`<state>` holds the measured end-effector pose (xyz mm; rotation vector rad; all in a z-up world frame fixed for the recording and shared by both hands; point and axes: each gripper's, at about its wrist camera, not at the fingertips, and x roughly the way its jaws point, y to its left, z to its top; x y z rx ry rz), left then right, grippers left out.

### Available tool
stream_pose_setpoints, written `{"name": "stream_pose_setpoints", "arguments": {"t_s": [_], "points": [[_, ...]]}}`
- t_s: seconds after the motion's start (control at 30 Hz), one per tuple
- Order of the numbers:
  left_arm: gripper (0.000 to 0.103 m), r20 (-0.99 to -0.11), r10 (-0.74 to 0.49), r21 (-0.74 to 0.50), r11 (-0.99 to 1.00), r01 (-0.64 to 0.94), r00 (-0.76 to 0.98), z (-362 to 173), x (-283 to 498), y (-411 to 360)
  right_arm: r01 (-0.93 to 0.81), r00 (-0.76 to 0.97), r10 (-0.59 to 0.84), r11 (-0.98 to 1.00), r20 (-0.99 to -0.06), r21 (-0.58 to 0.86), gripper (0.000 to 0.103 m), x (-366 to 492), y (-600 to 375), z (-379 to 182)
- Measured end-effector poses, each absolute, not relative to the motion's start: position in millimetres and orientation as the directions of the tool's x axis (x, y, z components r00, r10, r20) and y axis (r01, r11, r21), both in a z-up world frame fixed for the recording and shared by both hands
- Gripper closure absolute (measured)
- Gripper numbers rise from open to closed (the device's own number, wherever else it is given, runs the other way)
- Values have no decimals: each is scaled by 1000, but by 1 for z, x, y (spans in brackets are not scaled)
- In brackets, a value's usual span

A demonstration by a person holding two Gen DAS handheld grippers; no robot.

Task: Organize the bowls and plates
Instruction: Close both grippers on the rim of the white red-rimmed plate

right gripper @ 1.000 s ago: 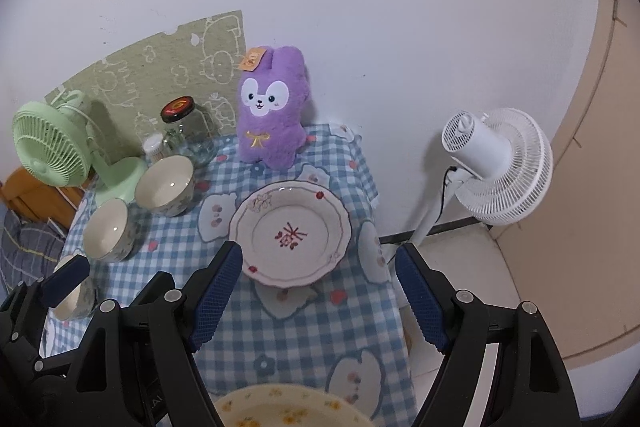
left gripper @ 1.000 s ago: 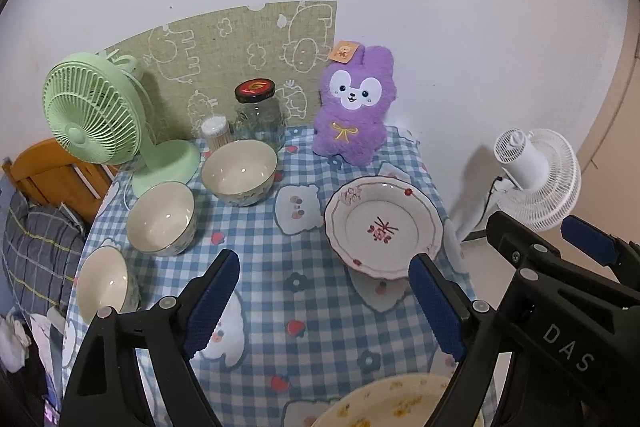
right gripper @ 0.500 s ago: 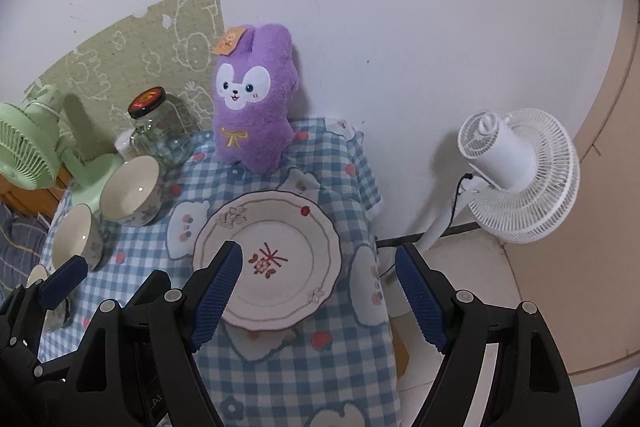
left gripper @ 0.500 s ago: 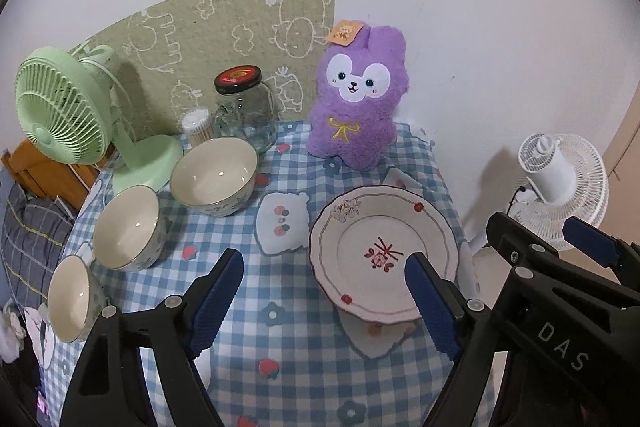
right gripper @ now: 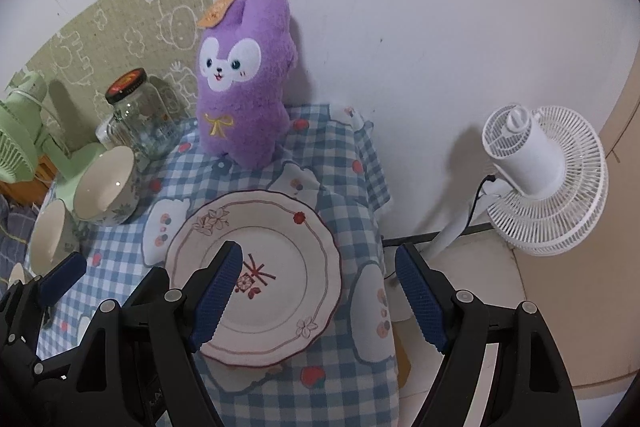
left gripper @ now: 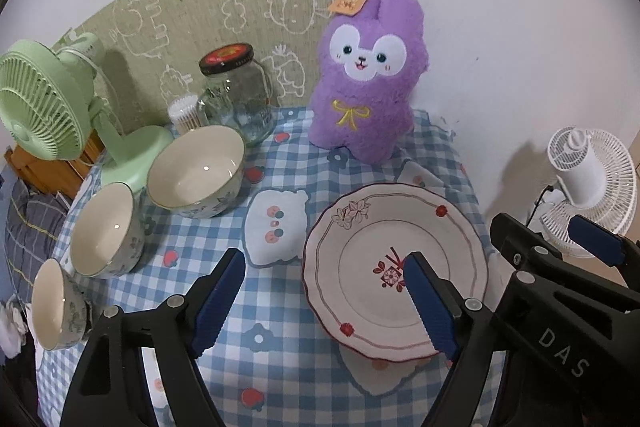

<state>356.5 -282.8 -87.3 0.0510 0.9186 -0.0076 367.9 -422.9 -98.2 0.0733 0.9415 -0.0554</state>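
The floral plate (left gripper: 396, 267) lay on the checked table (left gripper: 280, 319), in front of the purple plush toy (left gripper: 366, 83). Three bowls (left gripper: 196, 171) stood in a row to its left. Both left tongs (left gripper: 326, 301) and right tongs (right gripper: 318, 297) hovered over it, spread wide, grasping nothing.

Counter (left gripper: 280, 339) covered with blue-and-white checked cloth, printed with strawberries, flowers and white patches. On it, right side: white plate (left gripper: 400, 267) with red rim line and floral motif. Left side: three cream bowls in a row, largest (left gripper: 198, 173) farthest back, middle (left gripper: 106, 229), smallest (left gripper: 50, 305) nearest. Back edge: green fan (left gripper: 44, 107), cotton-swab tub (left gripper: 184, 111), glass jar (left gripper: 236, 95) with dark lid, purple plush rabbit (left gripper: 366, 79) upright against wall.
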Motion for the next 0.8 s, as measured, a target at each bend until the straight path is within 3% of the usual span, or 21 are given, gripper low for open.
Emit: {"name": "stream_pose_setpoints", "arguments": {"t_s": [0.5,0.6,0.8], "points": [[30,-838,67,73,997,-11,541,-142,384,-284,58,528,33,996,-849,74,22,394,-424,-153],[30,-850,61,67,998,-7,523,-153,388,-285,59,513,47,994,-857,90,29,397,-426,-164],[30,-866,70,80,997,-1,496,-171,393,-288,63,487,39,995,-873,79,29,402,-426,-180]]}}
